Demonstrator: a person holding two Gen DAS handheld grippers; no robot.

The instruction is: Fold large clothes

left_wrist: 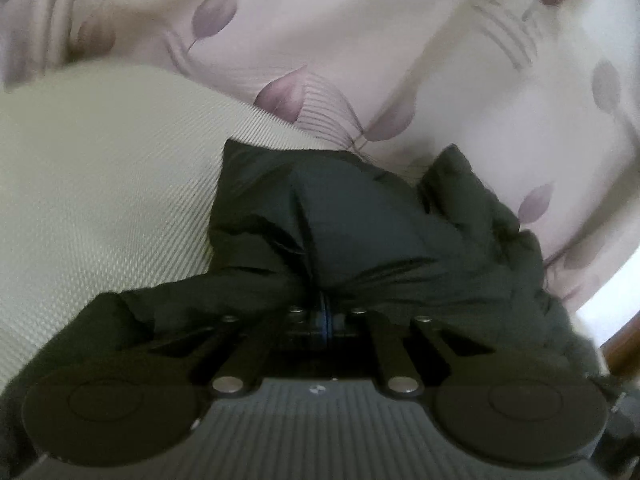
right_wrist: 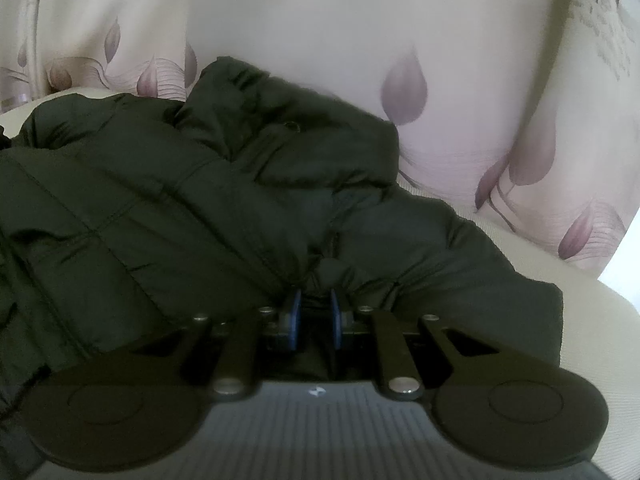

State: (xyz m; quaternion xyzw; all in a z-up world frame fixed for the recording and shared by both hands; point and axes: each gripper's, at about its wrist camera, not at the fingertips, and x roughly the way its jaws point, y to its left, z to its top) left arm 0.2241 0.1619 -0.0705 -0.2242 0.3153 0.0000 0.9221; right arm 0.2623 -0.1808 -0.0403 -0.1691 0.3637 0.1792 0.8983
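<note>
Backdrop in both wrist views is a pale curtain (right_wrist: 304, 40), smooth, printed with mauve petal shapes and fine line-work. Below it I see the cream work surface (left_wrist: 100, 184), finely ribbed weave, bare and open to the left in the left wrist view. The dark quilted jacket (right_wrist: 168, 200), puffy, stitched in panels, with a matte sheen, lies heaped on that surface, its far edge against the curtain; a strip of cream stays free along its right edge in the right wrist view. My left gripper (left_wrist: 326, 312) has its blue pads pressed together on a gathered fold of jacket. My right gripper (right_wrist: 316, 312) holds a bunched ridge of the fabric pinched between narrowly spaced pads (right_wrist: 295, 320).
</note>
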